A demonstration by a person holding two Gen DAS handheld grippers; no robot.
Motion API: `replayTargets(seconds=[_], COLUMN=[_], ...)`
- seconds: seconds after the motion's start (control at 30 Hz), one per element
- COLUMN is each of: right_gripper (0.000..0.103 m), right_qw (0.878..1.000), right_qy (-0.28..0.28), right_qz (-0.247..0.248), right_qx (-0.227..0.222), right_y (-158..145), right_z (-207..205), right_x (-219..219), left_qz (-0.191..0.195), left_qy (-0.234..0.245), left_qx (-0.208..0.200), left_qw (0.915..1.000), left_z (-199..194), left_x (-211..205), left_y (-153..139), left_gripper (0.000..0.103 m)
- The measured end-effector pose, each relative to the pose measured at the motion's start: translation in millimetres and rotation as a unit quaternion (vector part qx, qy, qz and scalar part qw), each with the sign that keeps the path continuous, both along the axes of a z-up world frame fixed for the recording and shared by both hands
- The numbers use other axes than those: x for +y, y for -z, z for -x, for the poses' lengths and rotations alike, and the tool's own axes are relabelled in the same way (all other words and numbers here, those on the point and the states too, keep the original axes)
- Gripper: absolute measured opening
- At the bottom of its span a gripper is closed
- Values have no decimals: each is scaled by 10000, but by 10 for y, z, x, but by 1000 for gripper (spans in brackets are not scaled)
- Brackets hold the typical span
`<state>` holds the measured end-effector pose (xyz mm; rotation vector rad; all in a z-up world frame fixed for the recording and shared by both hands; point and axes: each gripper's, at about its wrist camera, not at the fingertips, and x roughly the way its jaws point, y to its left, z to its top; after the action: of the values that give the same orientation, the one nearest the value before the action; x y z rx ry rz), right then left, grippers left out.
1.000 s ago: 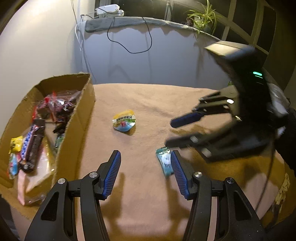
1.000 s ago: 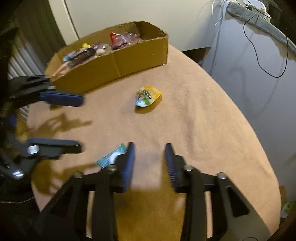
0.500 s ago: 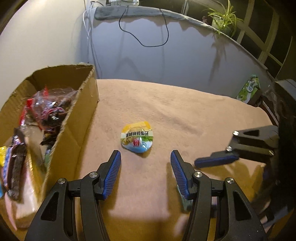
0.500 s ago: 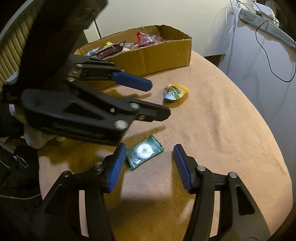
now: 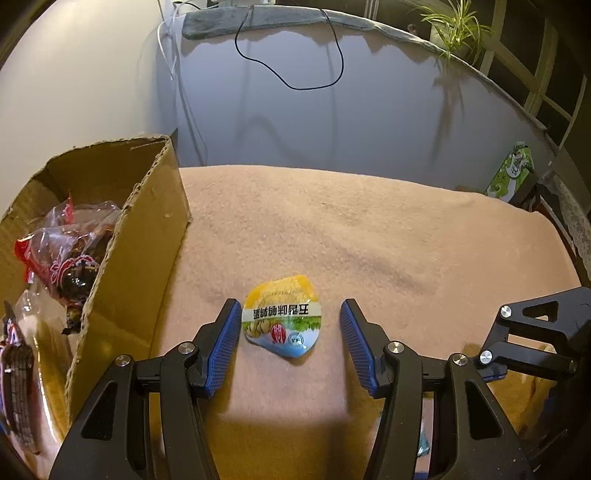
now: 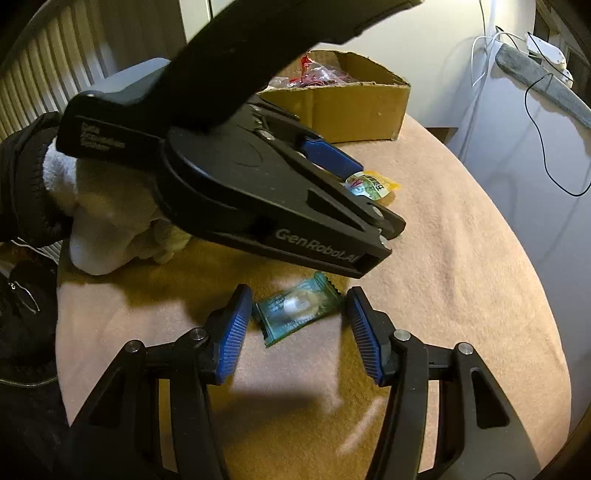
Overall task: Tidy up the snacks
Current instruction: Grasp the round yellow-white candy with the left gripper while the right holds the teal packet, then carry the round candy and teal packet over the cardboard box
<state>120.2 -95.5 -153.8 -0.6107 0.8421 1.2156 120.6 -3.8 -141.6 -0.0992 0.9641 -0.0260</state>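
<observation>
Two hand-held tools work over a desk (image 5: 369, 236) covered in a tan, fuzzy cloth. In the left wrist view, the left tool (image 5: 286, 334) has its blue-padded fingers spread wide on either side of a small round-edged snack packet (image 5: 282, 320), yellow on top and blue-white below, with a band of Chinese characters across it. The packet lies flat on the cloth between the pads; the left pad is just beside it, and the right pad stands farther off. At 9 o'clock from the packet stands an open cardboard box (image 5: 147, 236), holding clear-wrapped red snacks (image 5: 62, 258) and a dark snack bar (image 5: 16, 384). A black cable (image 5: 295, 70) hangs on the wall behind at 12 o'clock, with a potted plant (image 5: 452, 24) at 1 o'clock. In the right wrist view, the right tool (image 6: 295, 325) is likewise open, its pads flanking a green wrapped candy (image 6: 299, 306) lying flat on the cloth, blurred, close to both pads; whether either touches it cannot be told. The left tool fills the upper left of this view, reaching toward the yellow packet at 1 o'clock from the candy, with the box beyond it at 12 o'clock.
</observation>
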Motion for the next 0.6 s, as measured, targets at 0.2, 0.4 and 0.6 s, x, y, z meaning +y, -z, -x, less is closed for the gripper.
replayTargets(seconds=[0.2, 0.4, 0.6], right_gripper=[45, 45, 45], right_qw=[10000, 9998, 9991], right_qy=[68, 166, 394], right_qz=[14, 17, -55], right_qx=[22, 67, 147], right_y=[-22, -44, -58], right_z=[-37, -69, -176], right_x=[-58, -103, -167], left_qz=[13, 50, 178], left_qy=[1, 79, 132], left_qx=[-78, -85, -123], left_qw=[10000, 9999, 9997], left_z=[29, 44, 125], left_x=[17, 36, 70], left_y=[3, -19, -78], left_gripper=[40, 35, 31])
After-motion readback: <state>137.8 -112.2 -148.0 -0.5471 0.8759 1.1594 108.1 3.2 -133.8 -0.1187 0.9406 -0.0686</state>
